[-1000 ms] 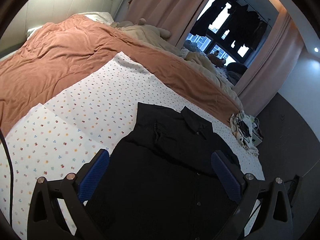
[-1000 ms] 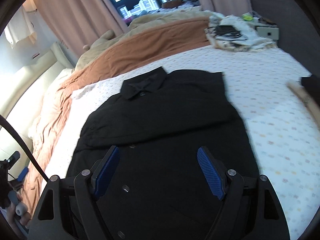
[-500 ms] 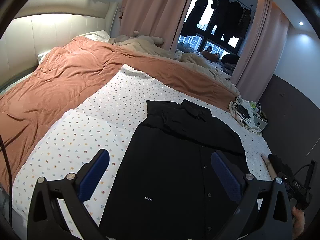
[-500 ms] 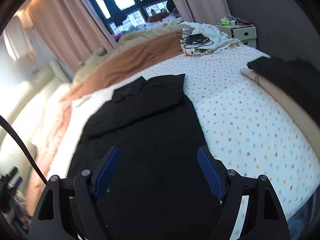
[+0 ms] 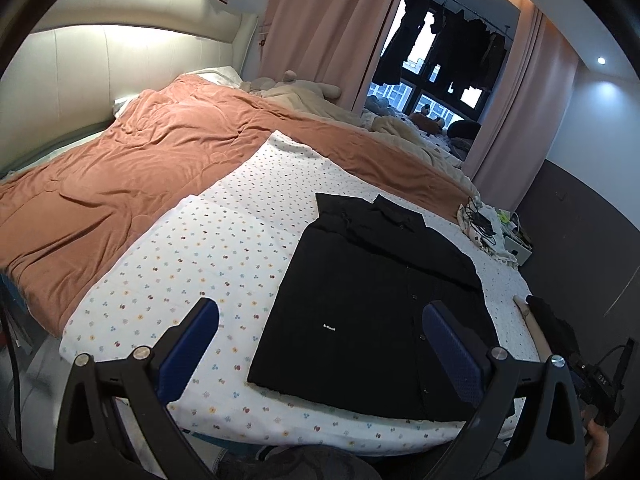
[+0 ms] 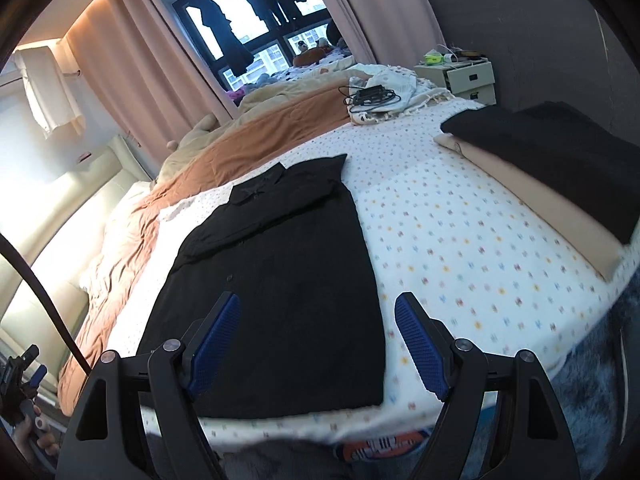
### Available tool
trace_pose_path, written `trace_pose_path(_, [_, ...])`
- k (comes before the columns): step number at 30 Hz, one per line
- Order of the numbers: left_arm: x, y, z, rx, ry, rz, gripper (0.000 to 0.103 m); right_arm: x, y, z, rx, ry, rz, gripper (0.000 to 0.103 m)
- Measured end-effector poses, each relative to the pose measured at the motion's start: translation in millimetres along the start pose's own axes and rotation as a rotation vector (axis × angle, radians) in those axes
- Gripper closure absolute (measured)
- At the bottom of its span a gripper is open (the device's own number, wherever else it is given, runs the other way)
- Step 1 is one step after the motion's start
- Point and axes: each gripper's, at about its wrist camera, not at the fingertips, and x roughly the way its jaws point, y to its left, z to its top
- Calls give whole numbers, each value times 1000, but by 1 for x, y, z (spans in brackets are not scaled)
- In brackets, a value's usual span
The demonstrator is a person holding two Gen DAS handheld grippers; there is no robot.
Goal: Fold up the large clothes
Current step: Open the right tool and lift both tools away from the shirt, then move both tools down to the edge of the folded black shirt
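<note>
The left hand-held gripper (image 5: 320, 344) is hovering off the near edge of the bed, tilting downward, its blue ribbed pads (image 5: 188, 348) standing wide apart with nothing between them. The right hand-held gripper (image 6: 318, 344) is hovering beside it in the same downward tilt, jaws likewise spread wide and gripping nothing. The black button-front collared shirt (image 5: 376, 312) is lying flat, sleeves folded in, on the white dotted sheet (image 5: 208, 248) by the bed's near edge; its long axis is running from that edge toward the rust-orange quilt (image 5: 120, 176), collar pointing at the far side, hem nearest. A folded black garment on a beige one (image 6: 560, 160) is sitting at the bed's right edge
</note>
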Motion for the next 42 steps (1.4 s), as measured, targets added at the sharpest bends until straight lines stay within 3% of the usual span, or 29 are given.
trace_pose_path(5, [-19,20,-18,-16,9,-4,0,-17,-18,-20,35,47,3,25])
trace_pose_path(13, [-22,37,-45,-12,78,-6,0,-46,-23,-51,47,48,15,25])
trace_pose_path(21, [-13,46,-60,-26,119,-55,0,-37,-32,-73,97,96,37,25])
trace_pose_path(31, [26,73,-61,-161,196,-75,3,-2,-36,-65,202,128,89,25])
trace_pose_path(36, [54,84,-62,-247,249,-102,13,19,-35,-64,249,164,119,25])
trace_pose_path(42, [99,84,-61,-260,315,-98,14,42,-42,-56,281,189,95,25])
